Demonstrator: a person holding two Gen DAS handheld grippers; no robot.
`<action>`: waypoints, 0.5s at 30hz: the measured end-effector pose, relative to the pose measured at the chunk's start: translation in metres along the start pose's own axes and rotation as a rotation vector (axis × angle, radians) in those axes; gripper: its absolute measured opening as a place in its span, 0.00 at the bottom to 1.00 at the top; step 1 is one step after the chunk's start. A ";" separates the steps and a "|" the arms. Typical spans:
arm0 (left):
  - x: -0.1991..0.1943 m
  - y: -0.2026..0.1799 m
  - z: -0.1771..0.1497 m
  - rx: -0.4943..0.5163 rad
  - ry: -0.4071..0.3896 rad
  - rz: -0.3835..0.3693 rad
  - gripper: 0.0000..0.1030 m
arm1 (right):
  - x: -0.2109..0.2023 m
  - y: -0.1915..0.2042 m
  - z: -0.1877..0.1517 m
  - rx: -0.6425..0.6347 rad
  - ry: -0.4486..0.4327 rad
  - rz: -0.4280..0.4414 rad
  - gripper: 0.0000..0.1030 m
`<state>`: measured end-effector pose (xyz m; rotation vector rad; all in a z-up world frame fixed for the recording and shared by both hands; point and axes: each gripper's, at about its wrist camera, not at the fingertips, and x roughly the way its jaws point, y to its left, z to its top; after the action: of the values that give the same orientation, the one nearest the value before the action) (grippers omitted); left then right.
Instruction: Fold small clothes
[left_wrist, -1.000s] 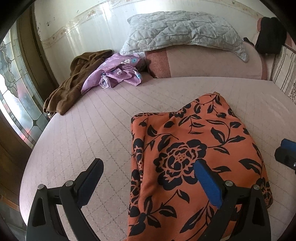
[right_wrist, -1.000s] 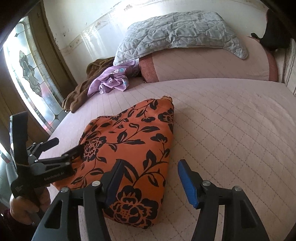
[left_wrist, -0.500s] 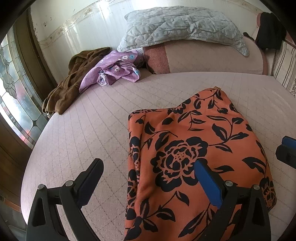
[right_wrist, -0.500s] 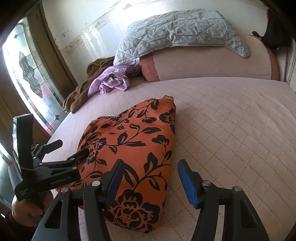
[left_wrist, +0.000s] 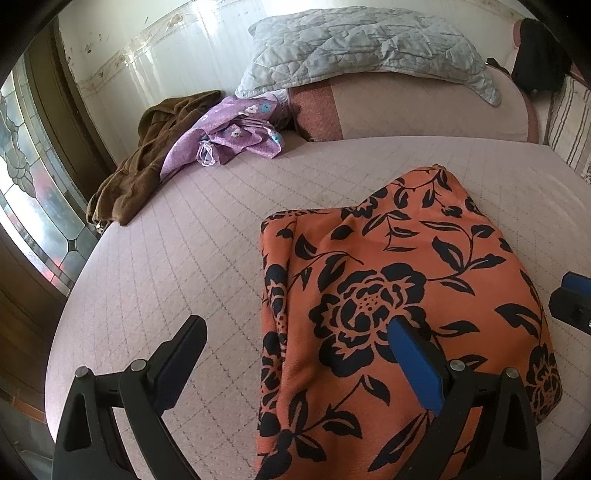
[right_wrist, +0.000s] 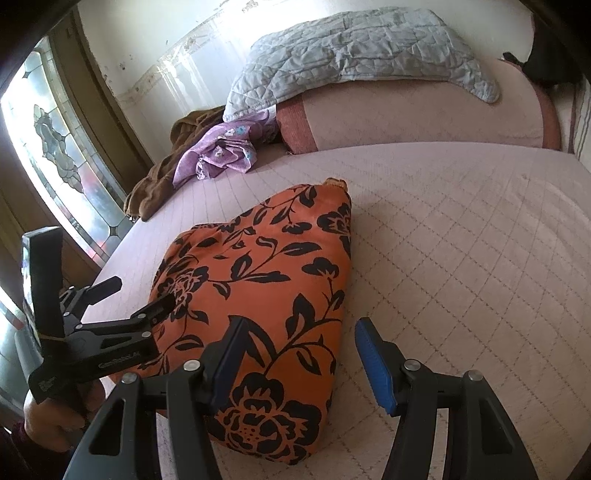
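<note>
Orange floral garment (left_wrist: 399, 295) lies on the pink quilted bed (left_wrist: 184, 258), already folded into a thick, roughly rectangular bundle near the front edge of the mattress, well apart from the pillows. My left gripper (left_wrist: 295, 354) hangs over its left side, jaws spread wide, one finger over bare quilt and the other over the cloth, nothing pinched. My right gripper (right_wrist: 299, 354) is over the bundle's near right edge, jaws apart too, the blue pad (right_wrist: 373, 365) over bare mattress, the dark one over fabric; no grip on either side. Judging by the shape, this piece is at or close to its last fold, so the step in hand looks like checking or squaring it off. Next move probably calls for either pinching one short edge with both tools and doubling it over once more, or leaving it and going for the next piece. The brown garment (left_wrist: 147, 173) and purple flowered one (left_wrist: 229, 136) sit crumpled at the far left edge by the grey pillow (left_wrist: 362, 44). Thick layers, so a deep bite is needed if I lift it.
</note>
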<state>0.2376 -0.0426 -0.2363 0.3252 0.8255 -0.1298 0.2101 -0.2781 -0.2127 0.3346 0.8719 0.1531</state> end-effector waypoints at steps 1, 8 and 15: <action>0.001 0.001 0.000 -0.002 0.002 -0.002 0.96 | 0.002 -0.001 0.001 0.009 0.006 0.010 0.62; 0.005 0.010 0.003 -0.032 0.017 -0.030 0.96 | 0.013 -0.004 0.005 0.047 0.025 0.047 0.62; 0.011 0.012 0.006 -0.051 0.034 -0.054 0.96 | 0.013 -0.006 0.008 0.063 0.019 0.056 0.62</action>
<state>0.2519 -0.0327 -0.2381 0.2578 0.8698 -0.1538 0.2246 -0.2824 -0.2199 0.4178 0.8882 0.1815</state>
